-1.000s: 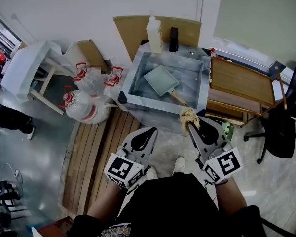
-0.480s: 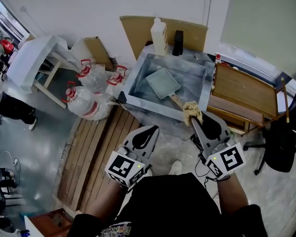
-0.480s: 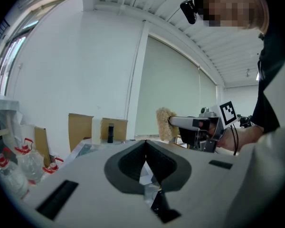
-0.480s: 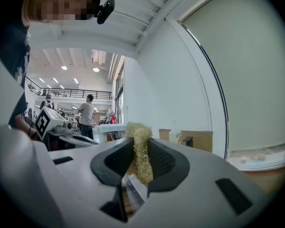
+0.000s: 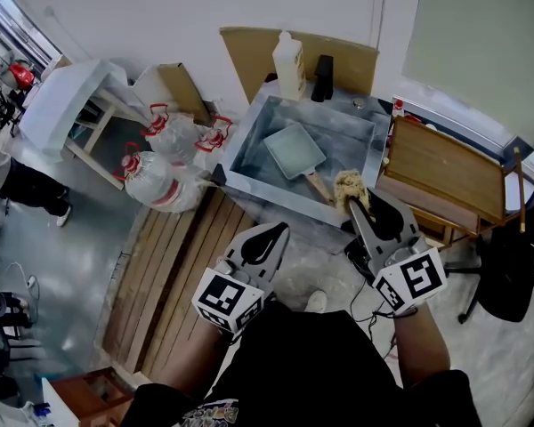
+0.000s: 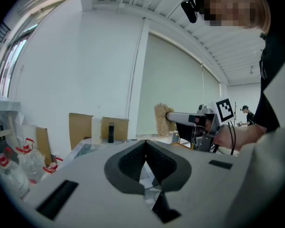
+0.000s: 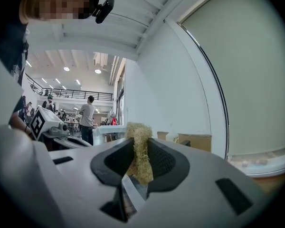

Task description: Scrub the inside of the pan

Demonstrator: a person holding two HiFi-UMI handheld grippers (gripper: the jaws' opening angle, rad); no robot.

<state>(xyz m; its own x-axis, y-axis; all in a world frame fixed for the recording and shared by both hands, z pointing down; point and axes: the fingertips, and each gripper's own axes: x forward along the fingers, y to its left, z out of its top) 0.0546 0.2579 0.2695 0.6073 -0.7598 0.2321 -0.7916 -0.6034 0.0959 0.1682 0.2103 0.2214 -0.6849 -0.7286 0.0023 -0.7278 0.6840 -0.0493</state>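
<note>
In the head view it cannot be told whether the scrubber (image 5: 348, 186) touches the handle (image 5: 317, 185) of the pan (image 5: 294, 149) or hangs above it. Both hands are hidden under the grippers' marker cubes. The dark upright object (image 5: 323, 64) at 3 o'clock of the white bottle (image 5: 289, 59) is too small to identify. A chair (image 5: 514, 269) is cut by the 3 o'clock edge, and a bystander (image 5: 22, 189) by the 9 o'clock edge.

In the right gripper view the scrubber's (image 7: 138, 133) lower part is buried between the right gripper's (image 7: 140, 148) jaws. In the left gripper view the left gripper's (image 6: 146, 144) body hides the pan, leaving a sliver of basin (image 6: 84, 149) at 9 o'clock.
</note>
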